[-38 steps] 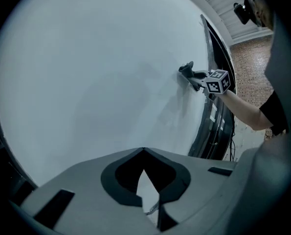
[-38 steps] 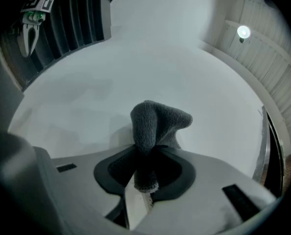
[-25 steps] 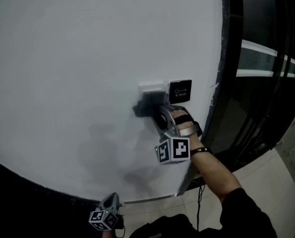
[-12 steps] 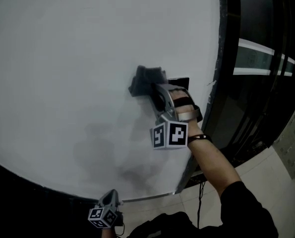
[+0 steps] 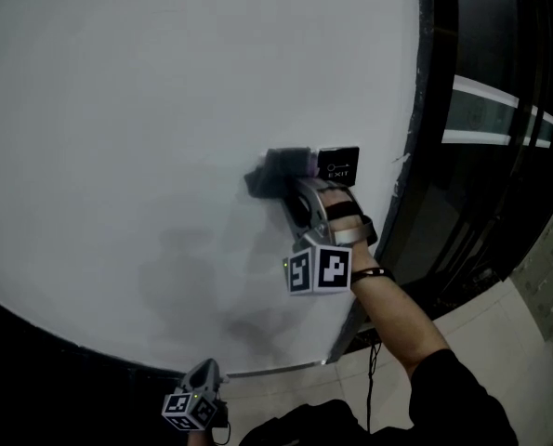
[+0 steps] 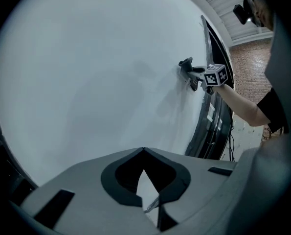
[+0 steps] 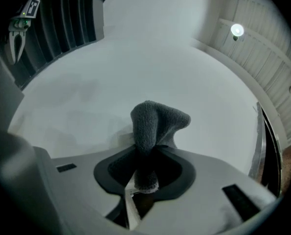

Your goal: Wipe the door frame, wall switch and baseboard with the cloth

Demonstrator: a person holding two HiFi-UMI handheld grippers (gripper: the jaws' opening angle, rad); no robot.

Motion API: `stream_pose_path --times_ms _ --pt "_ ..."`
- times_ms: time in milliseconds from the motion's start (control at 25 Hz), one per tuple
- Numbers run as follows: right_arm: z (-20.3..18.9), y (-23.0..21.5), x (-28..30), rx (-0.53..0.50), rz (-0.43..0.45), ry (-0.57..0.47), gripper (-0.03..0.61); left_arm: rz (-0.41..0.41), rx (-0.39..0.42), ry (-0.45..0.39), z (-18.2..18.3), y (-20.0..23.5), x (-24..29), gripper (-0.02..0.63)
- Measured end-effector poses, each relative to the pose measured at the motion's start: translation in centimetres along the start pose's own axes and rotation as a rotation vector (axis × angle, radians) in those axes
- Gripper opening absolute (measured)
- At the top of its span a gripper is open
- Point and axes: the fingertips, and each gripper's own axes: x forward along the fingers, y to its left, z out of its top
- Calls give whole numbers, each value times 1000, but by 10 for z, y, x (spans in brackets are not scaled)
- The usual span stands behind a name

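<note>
My right gripper point(image 5: 293, 191) is shut on a grey cloth point(image 5: 278, 172) and presses it flat against the white wall point(image 5: 146, 110). The cloth covers the wall switch, just left of a black exit button point(image 5: 338, 166). In the right gripper view the cloth point(image 7: 152, 124) stands bunched up from the jaws point(image 7: 145, 155), against the wall. The dark door frame point(image 5: 414, 156) runs down just right of the button. My left gripper point(image 5: 206, 375) hangs low near the floor, shut and holding nothing; its own view shows its jaws point(image 6: 144, 153) closed and the right gripper point(image 6: 193, 76) up on the wall.
A thin metal strip point(image 5: 276, 372) runs along the foot of the wall. Dark glass door panels point(image 5: 499, 137) stand to the right, above a pale tiled floor point(image 5: 499, 342). A cable point(image 5: 371, 379) hangs by the bottom of the frame.
The cloth started just under the white switch, swept up over it, then came back down slightly and now hides it. The left gripper stayed low.
</note>
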Motion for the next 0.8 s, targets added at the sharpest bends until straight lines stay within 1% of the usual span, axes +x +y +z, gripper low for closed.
stream_pose_path --times_ms 240,600,800 --pt "-10 30 -3 -17 64 11 97 1 -1 -1 1 -3 -3 -9" --pt "-16 43 -6 24 94 23 97 -17 5 15 -1 -9 -3 -9" --pt "-23 57 -7 41 124 36 97 -6 1 25 -4 -5 -4 -9"
